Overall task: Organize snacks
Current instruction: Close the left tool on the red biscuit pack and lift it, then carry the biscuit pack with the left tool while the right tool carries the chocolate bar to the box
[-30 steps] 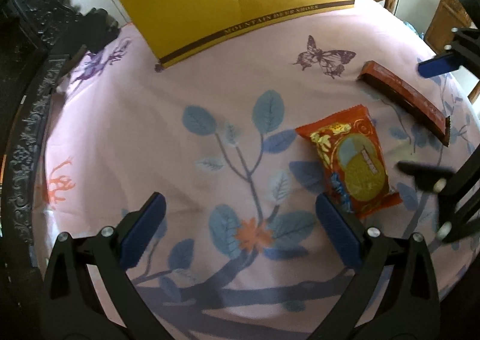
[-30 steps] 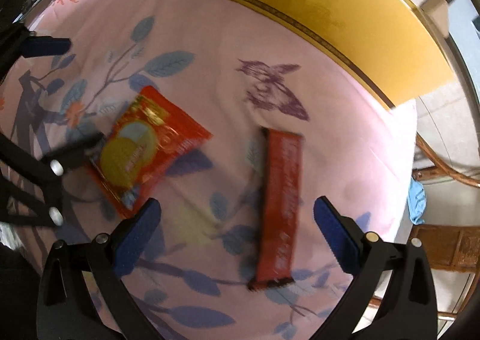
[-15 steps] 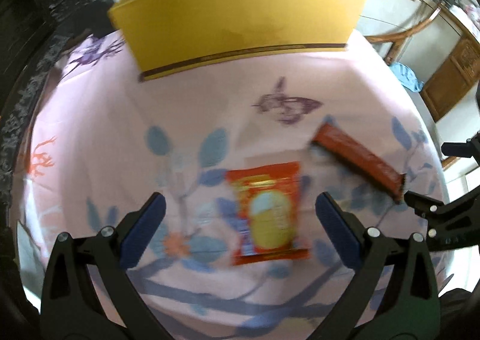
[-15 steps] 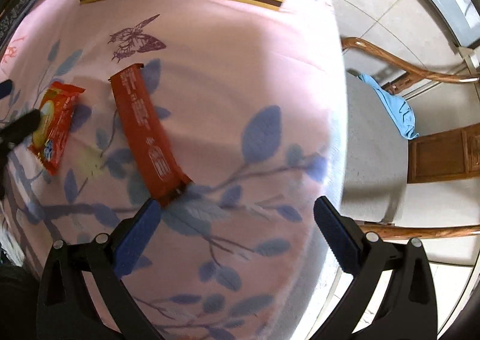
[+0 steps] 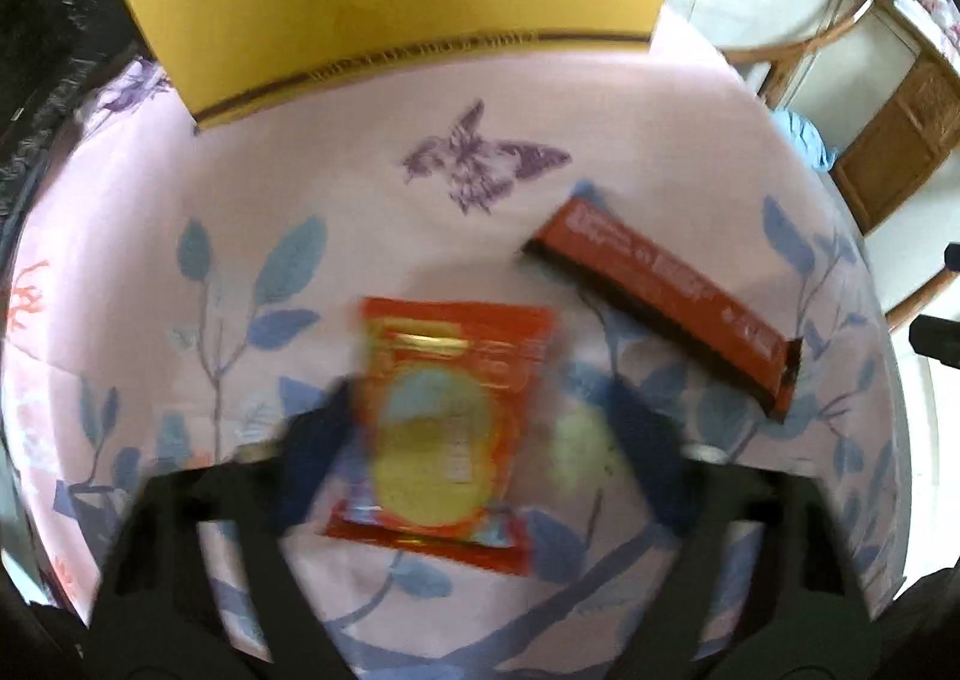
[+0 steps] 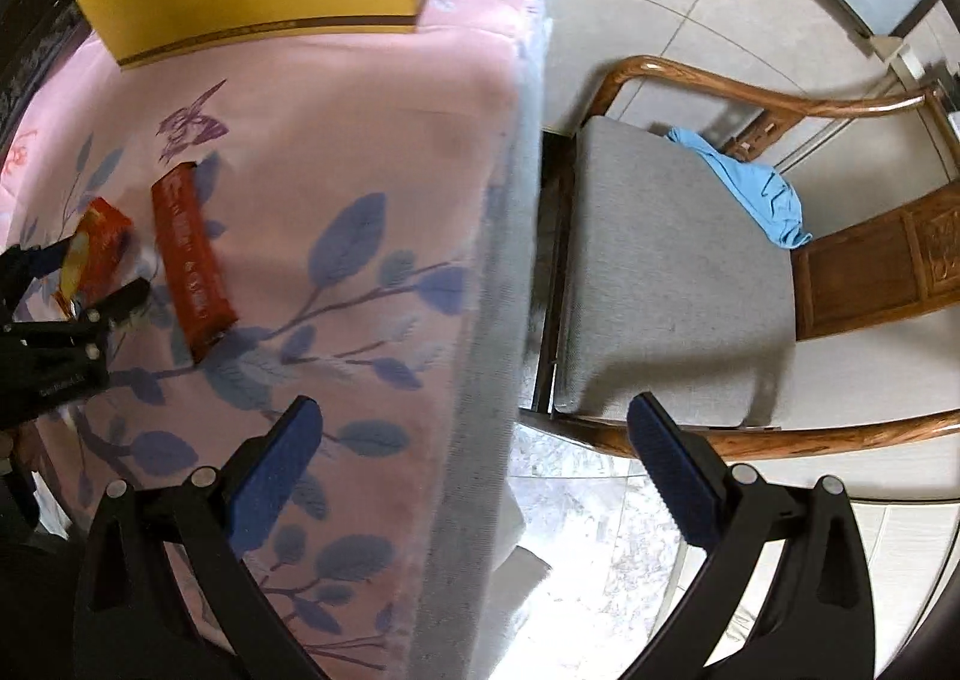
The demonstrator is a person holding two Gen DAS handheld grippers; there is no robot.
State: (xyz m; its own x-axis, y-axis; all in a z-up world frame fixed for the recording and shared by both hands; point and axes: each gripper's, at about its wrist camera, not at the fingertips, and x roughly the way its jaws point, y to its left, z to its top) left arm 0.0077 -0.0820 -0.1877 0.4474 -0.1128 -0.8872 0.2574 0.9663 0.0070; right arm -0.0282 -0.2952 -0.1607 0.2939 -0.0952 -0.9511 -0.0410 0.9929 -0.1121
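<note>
The left claw points down at the worktop, which is covered by a pink cloth printed with blue leaves and a purple butterfly. Between its two blurred fingers lies the orange snack packet, flat on the cloth, with a yellow round picture on its face. The jaws are closing around this packet: the left finger looks to be at or touching the packet's left edge, while a small gap of cloth shows between the packet's right edge and the right finger. Motion blur makes it impossible to say more exactly whether the pads press on it.

Just beyond the packet, up and to the right in the left wrist view, lies the red snack bar, long and narrow, set at a slant and apart from the packet. At the far side of the worktop stands a yellow box with a dark stripe near its lower edge.

The right claw hangs over the edge of the worktop with its blue-padded jaws spread wide and nothing between them. In its view the red snack bar and the orange snack packet lie well off to the left, the left claw straddling the packet. Beside the worktop is a wooden chair with a grey cushion and a blue cloth on it.
</note>
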